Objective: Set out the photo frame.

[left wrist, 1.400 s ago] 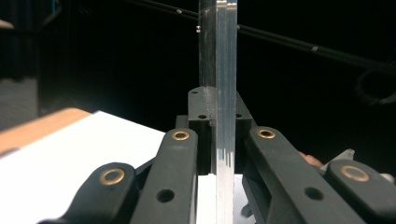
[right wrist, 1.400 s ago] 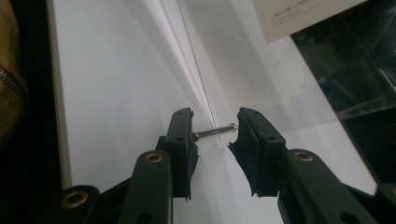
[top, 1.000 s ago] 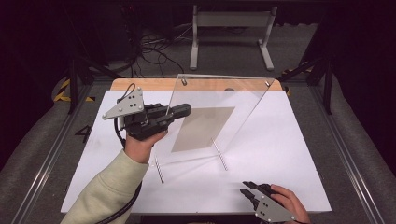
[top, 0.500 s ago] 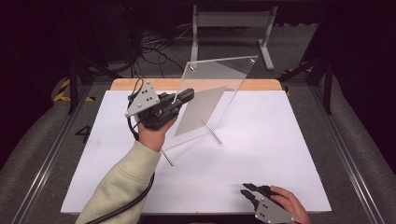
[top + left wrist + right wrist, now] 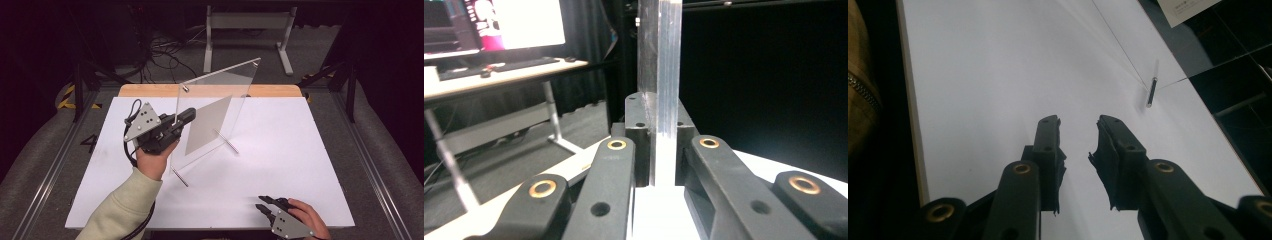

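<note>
Acrylic sign holder [image 5: 220, 100], a clear panel with a sheet of paper [image 5: 207, 125] inside it, stands tilted over the middle of the white desk [image 5: 300, 150], its top edge leaning toward the far right. Metal standoff pins show at its corners: one [image 5: 180, 177] near the lower left corner pointing toward the near side, another [image 5: 229, 142] at the lower right, and small ones along the top edge.

Left gripper [image 5: 182, 119] is held by a hand [image 5: 152, 162] in a pale green sleeve [image 5: 122, 210] that comes in from the near left. Its fingers are clamped on the left edge of the panel; in the left gripper view the clear edge [image 5: 659, 90] rises straight up between the two black fingers [image 5: 611, 170], which press on it from both sides. A monitor [image 5: 499, 22] and keyboard on another bench show far off at the upper left of that view.

Right gripper [image 5: 264, 206] lies at the near right edge of the desk under the other hand [image 5: 307, 217], well apart from the panel. In the right gripper view its fingers [image 5: 1048, 145] stand apart with bare white desk between them, and one standoff pin [image 5: 1151, 92] of the holder shows farther off.
</note>
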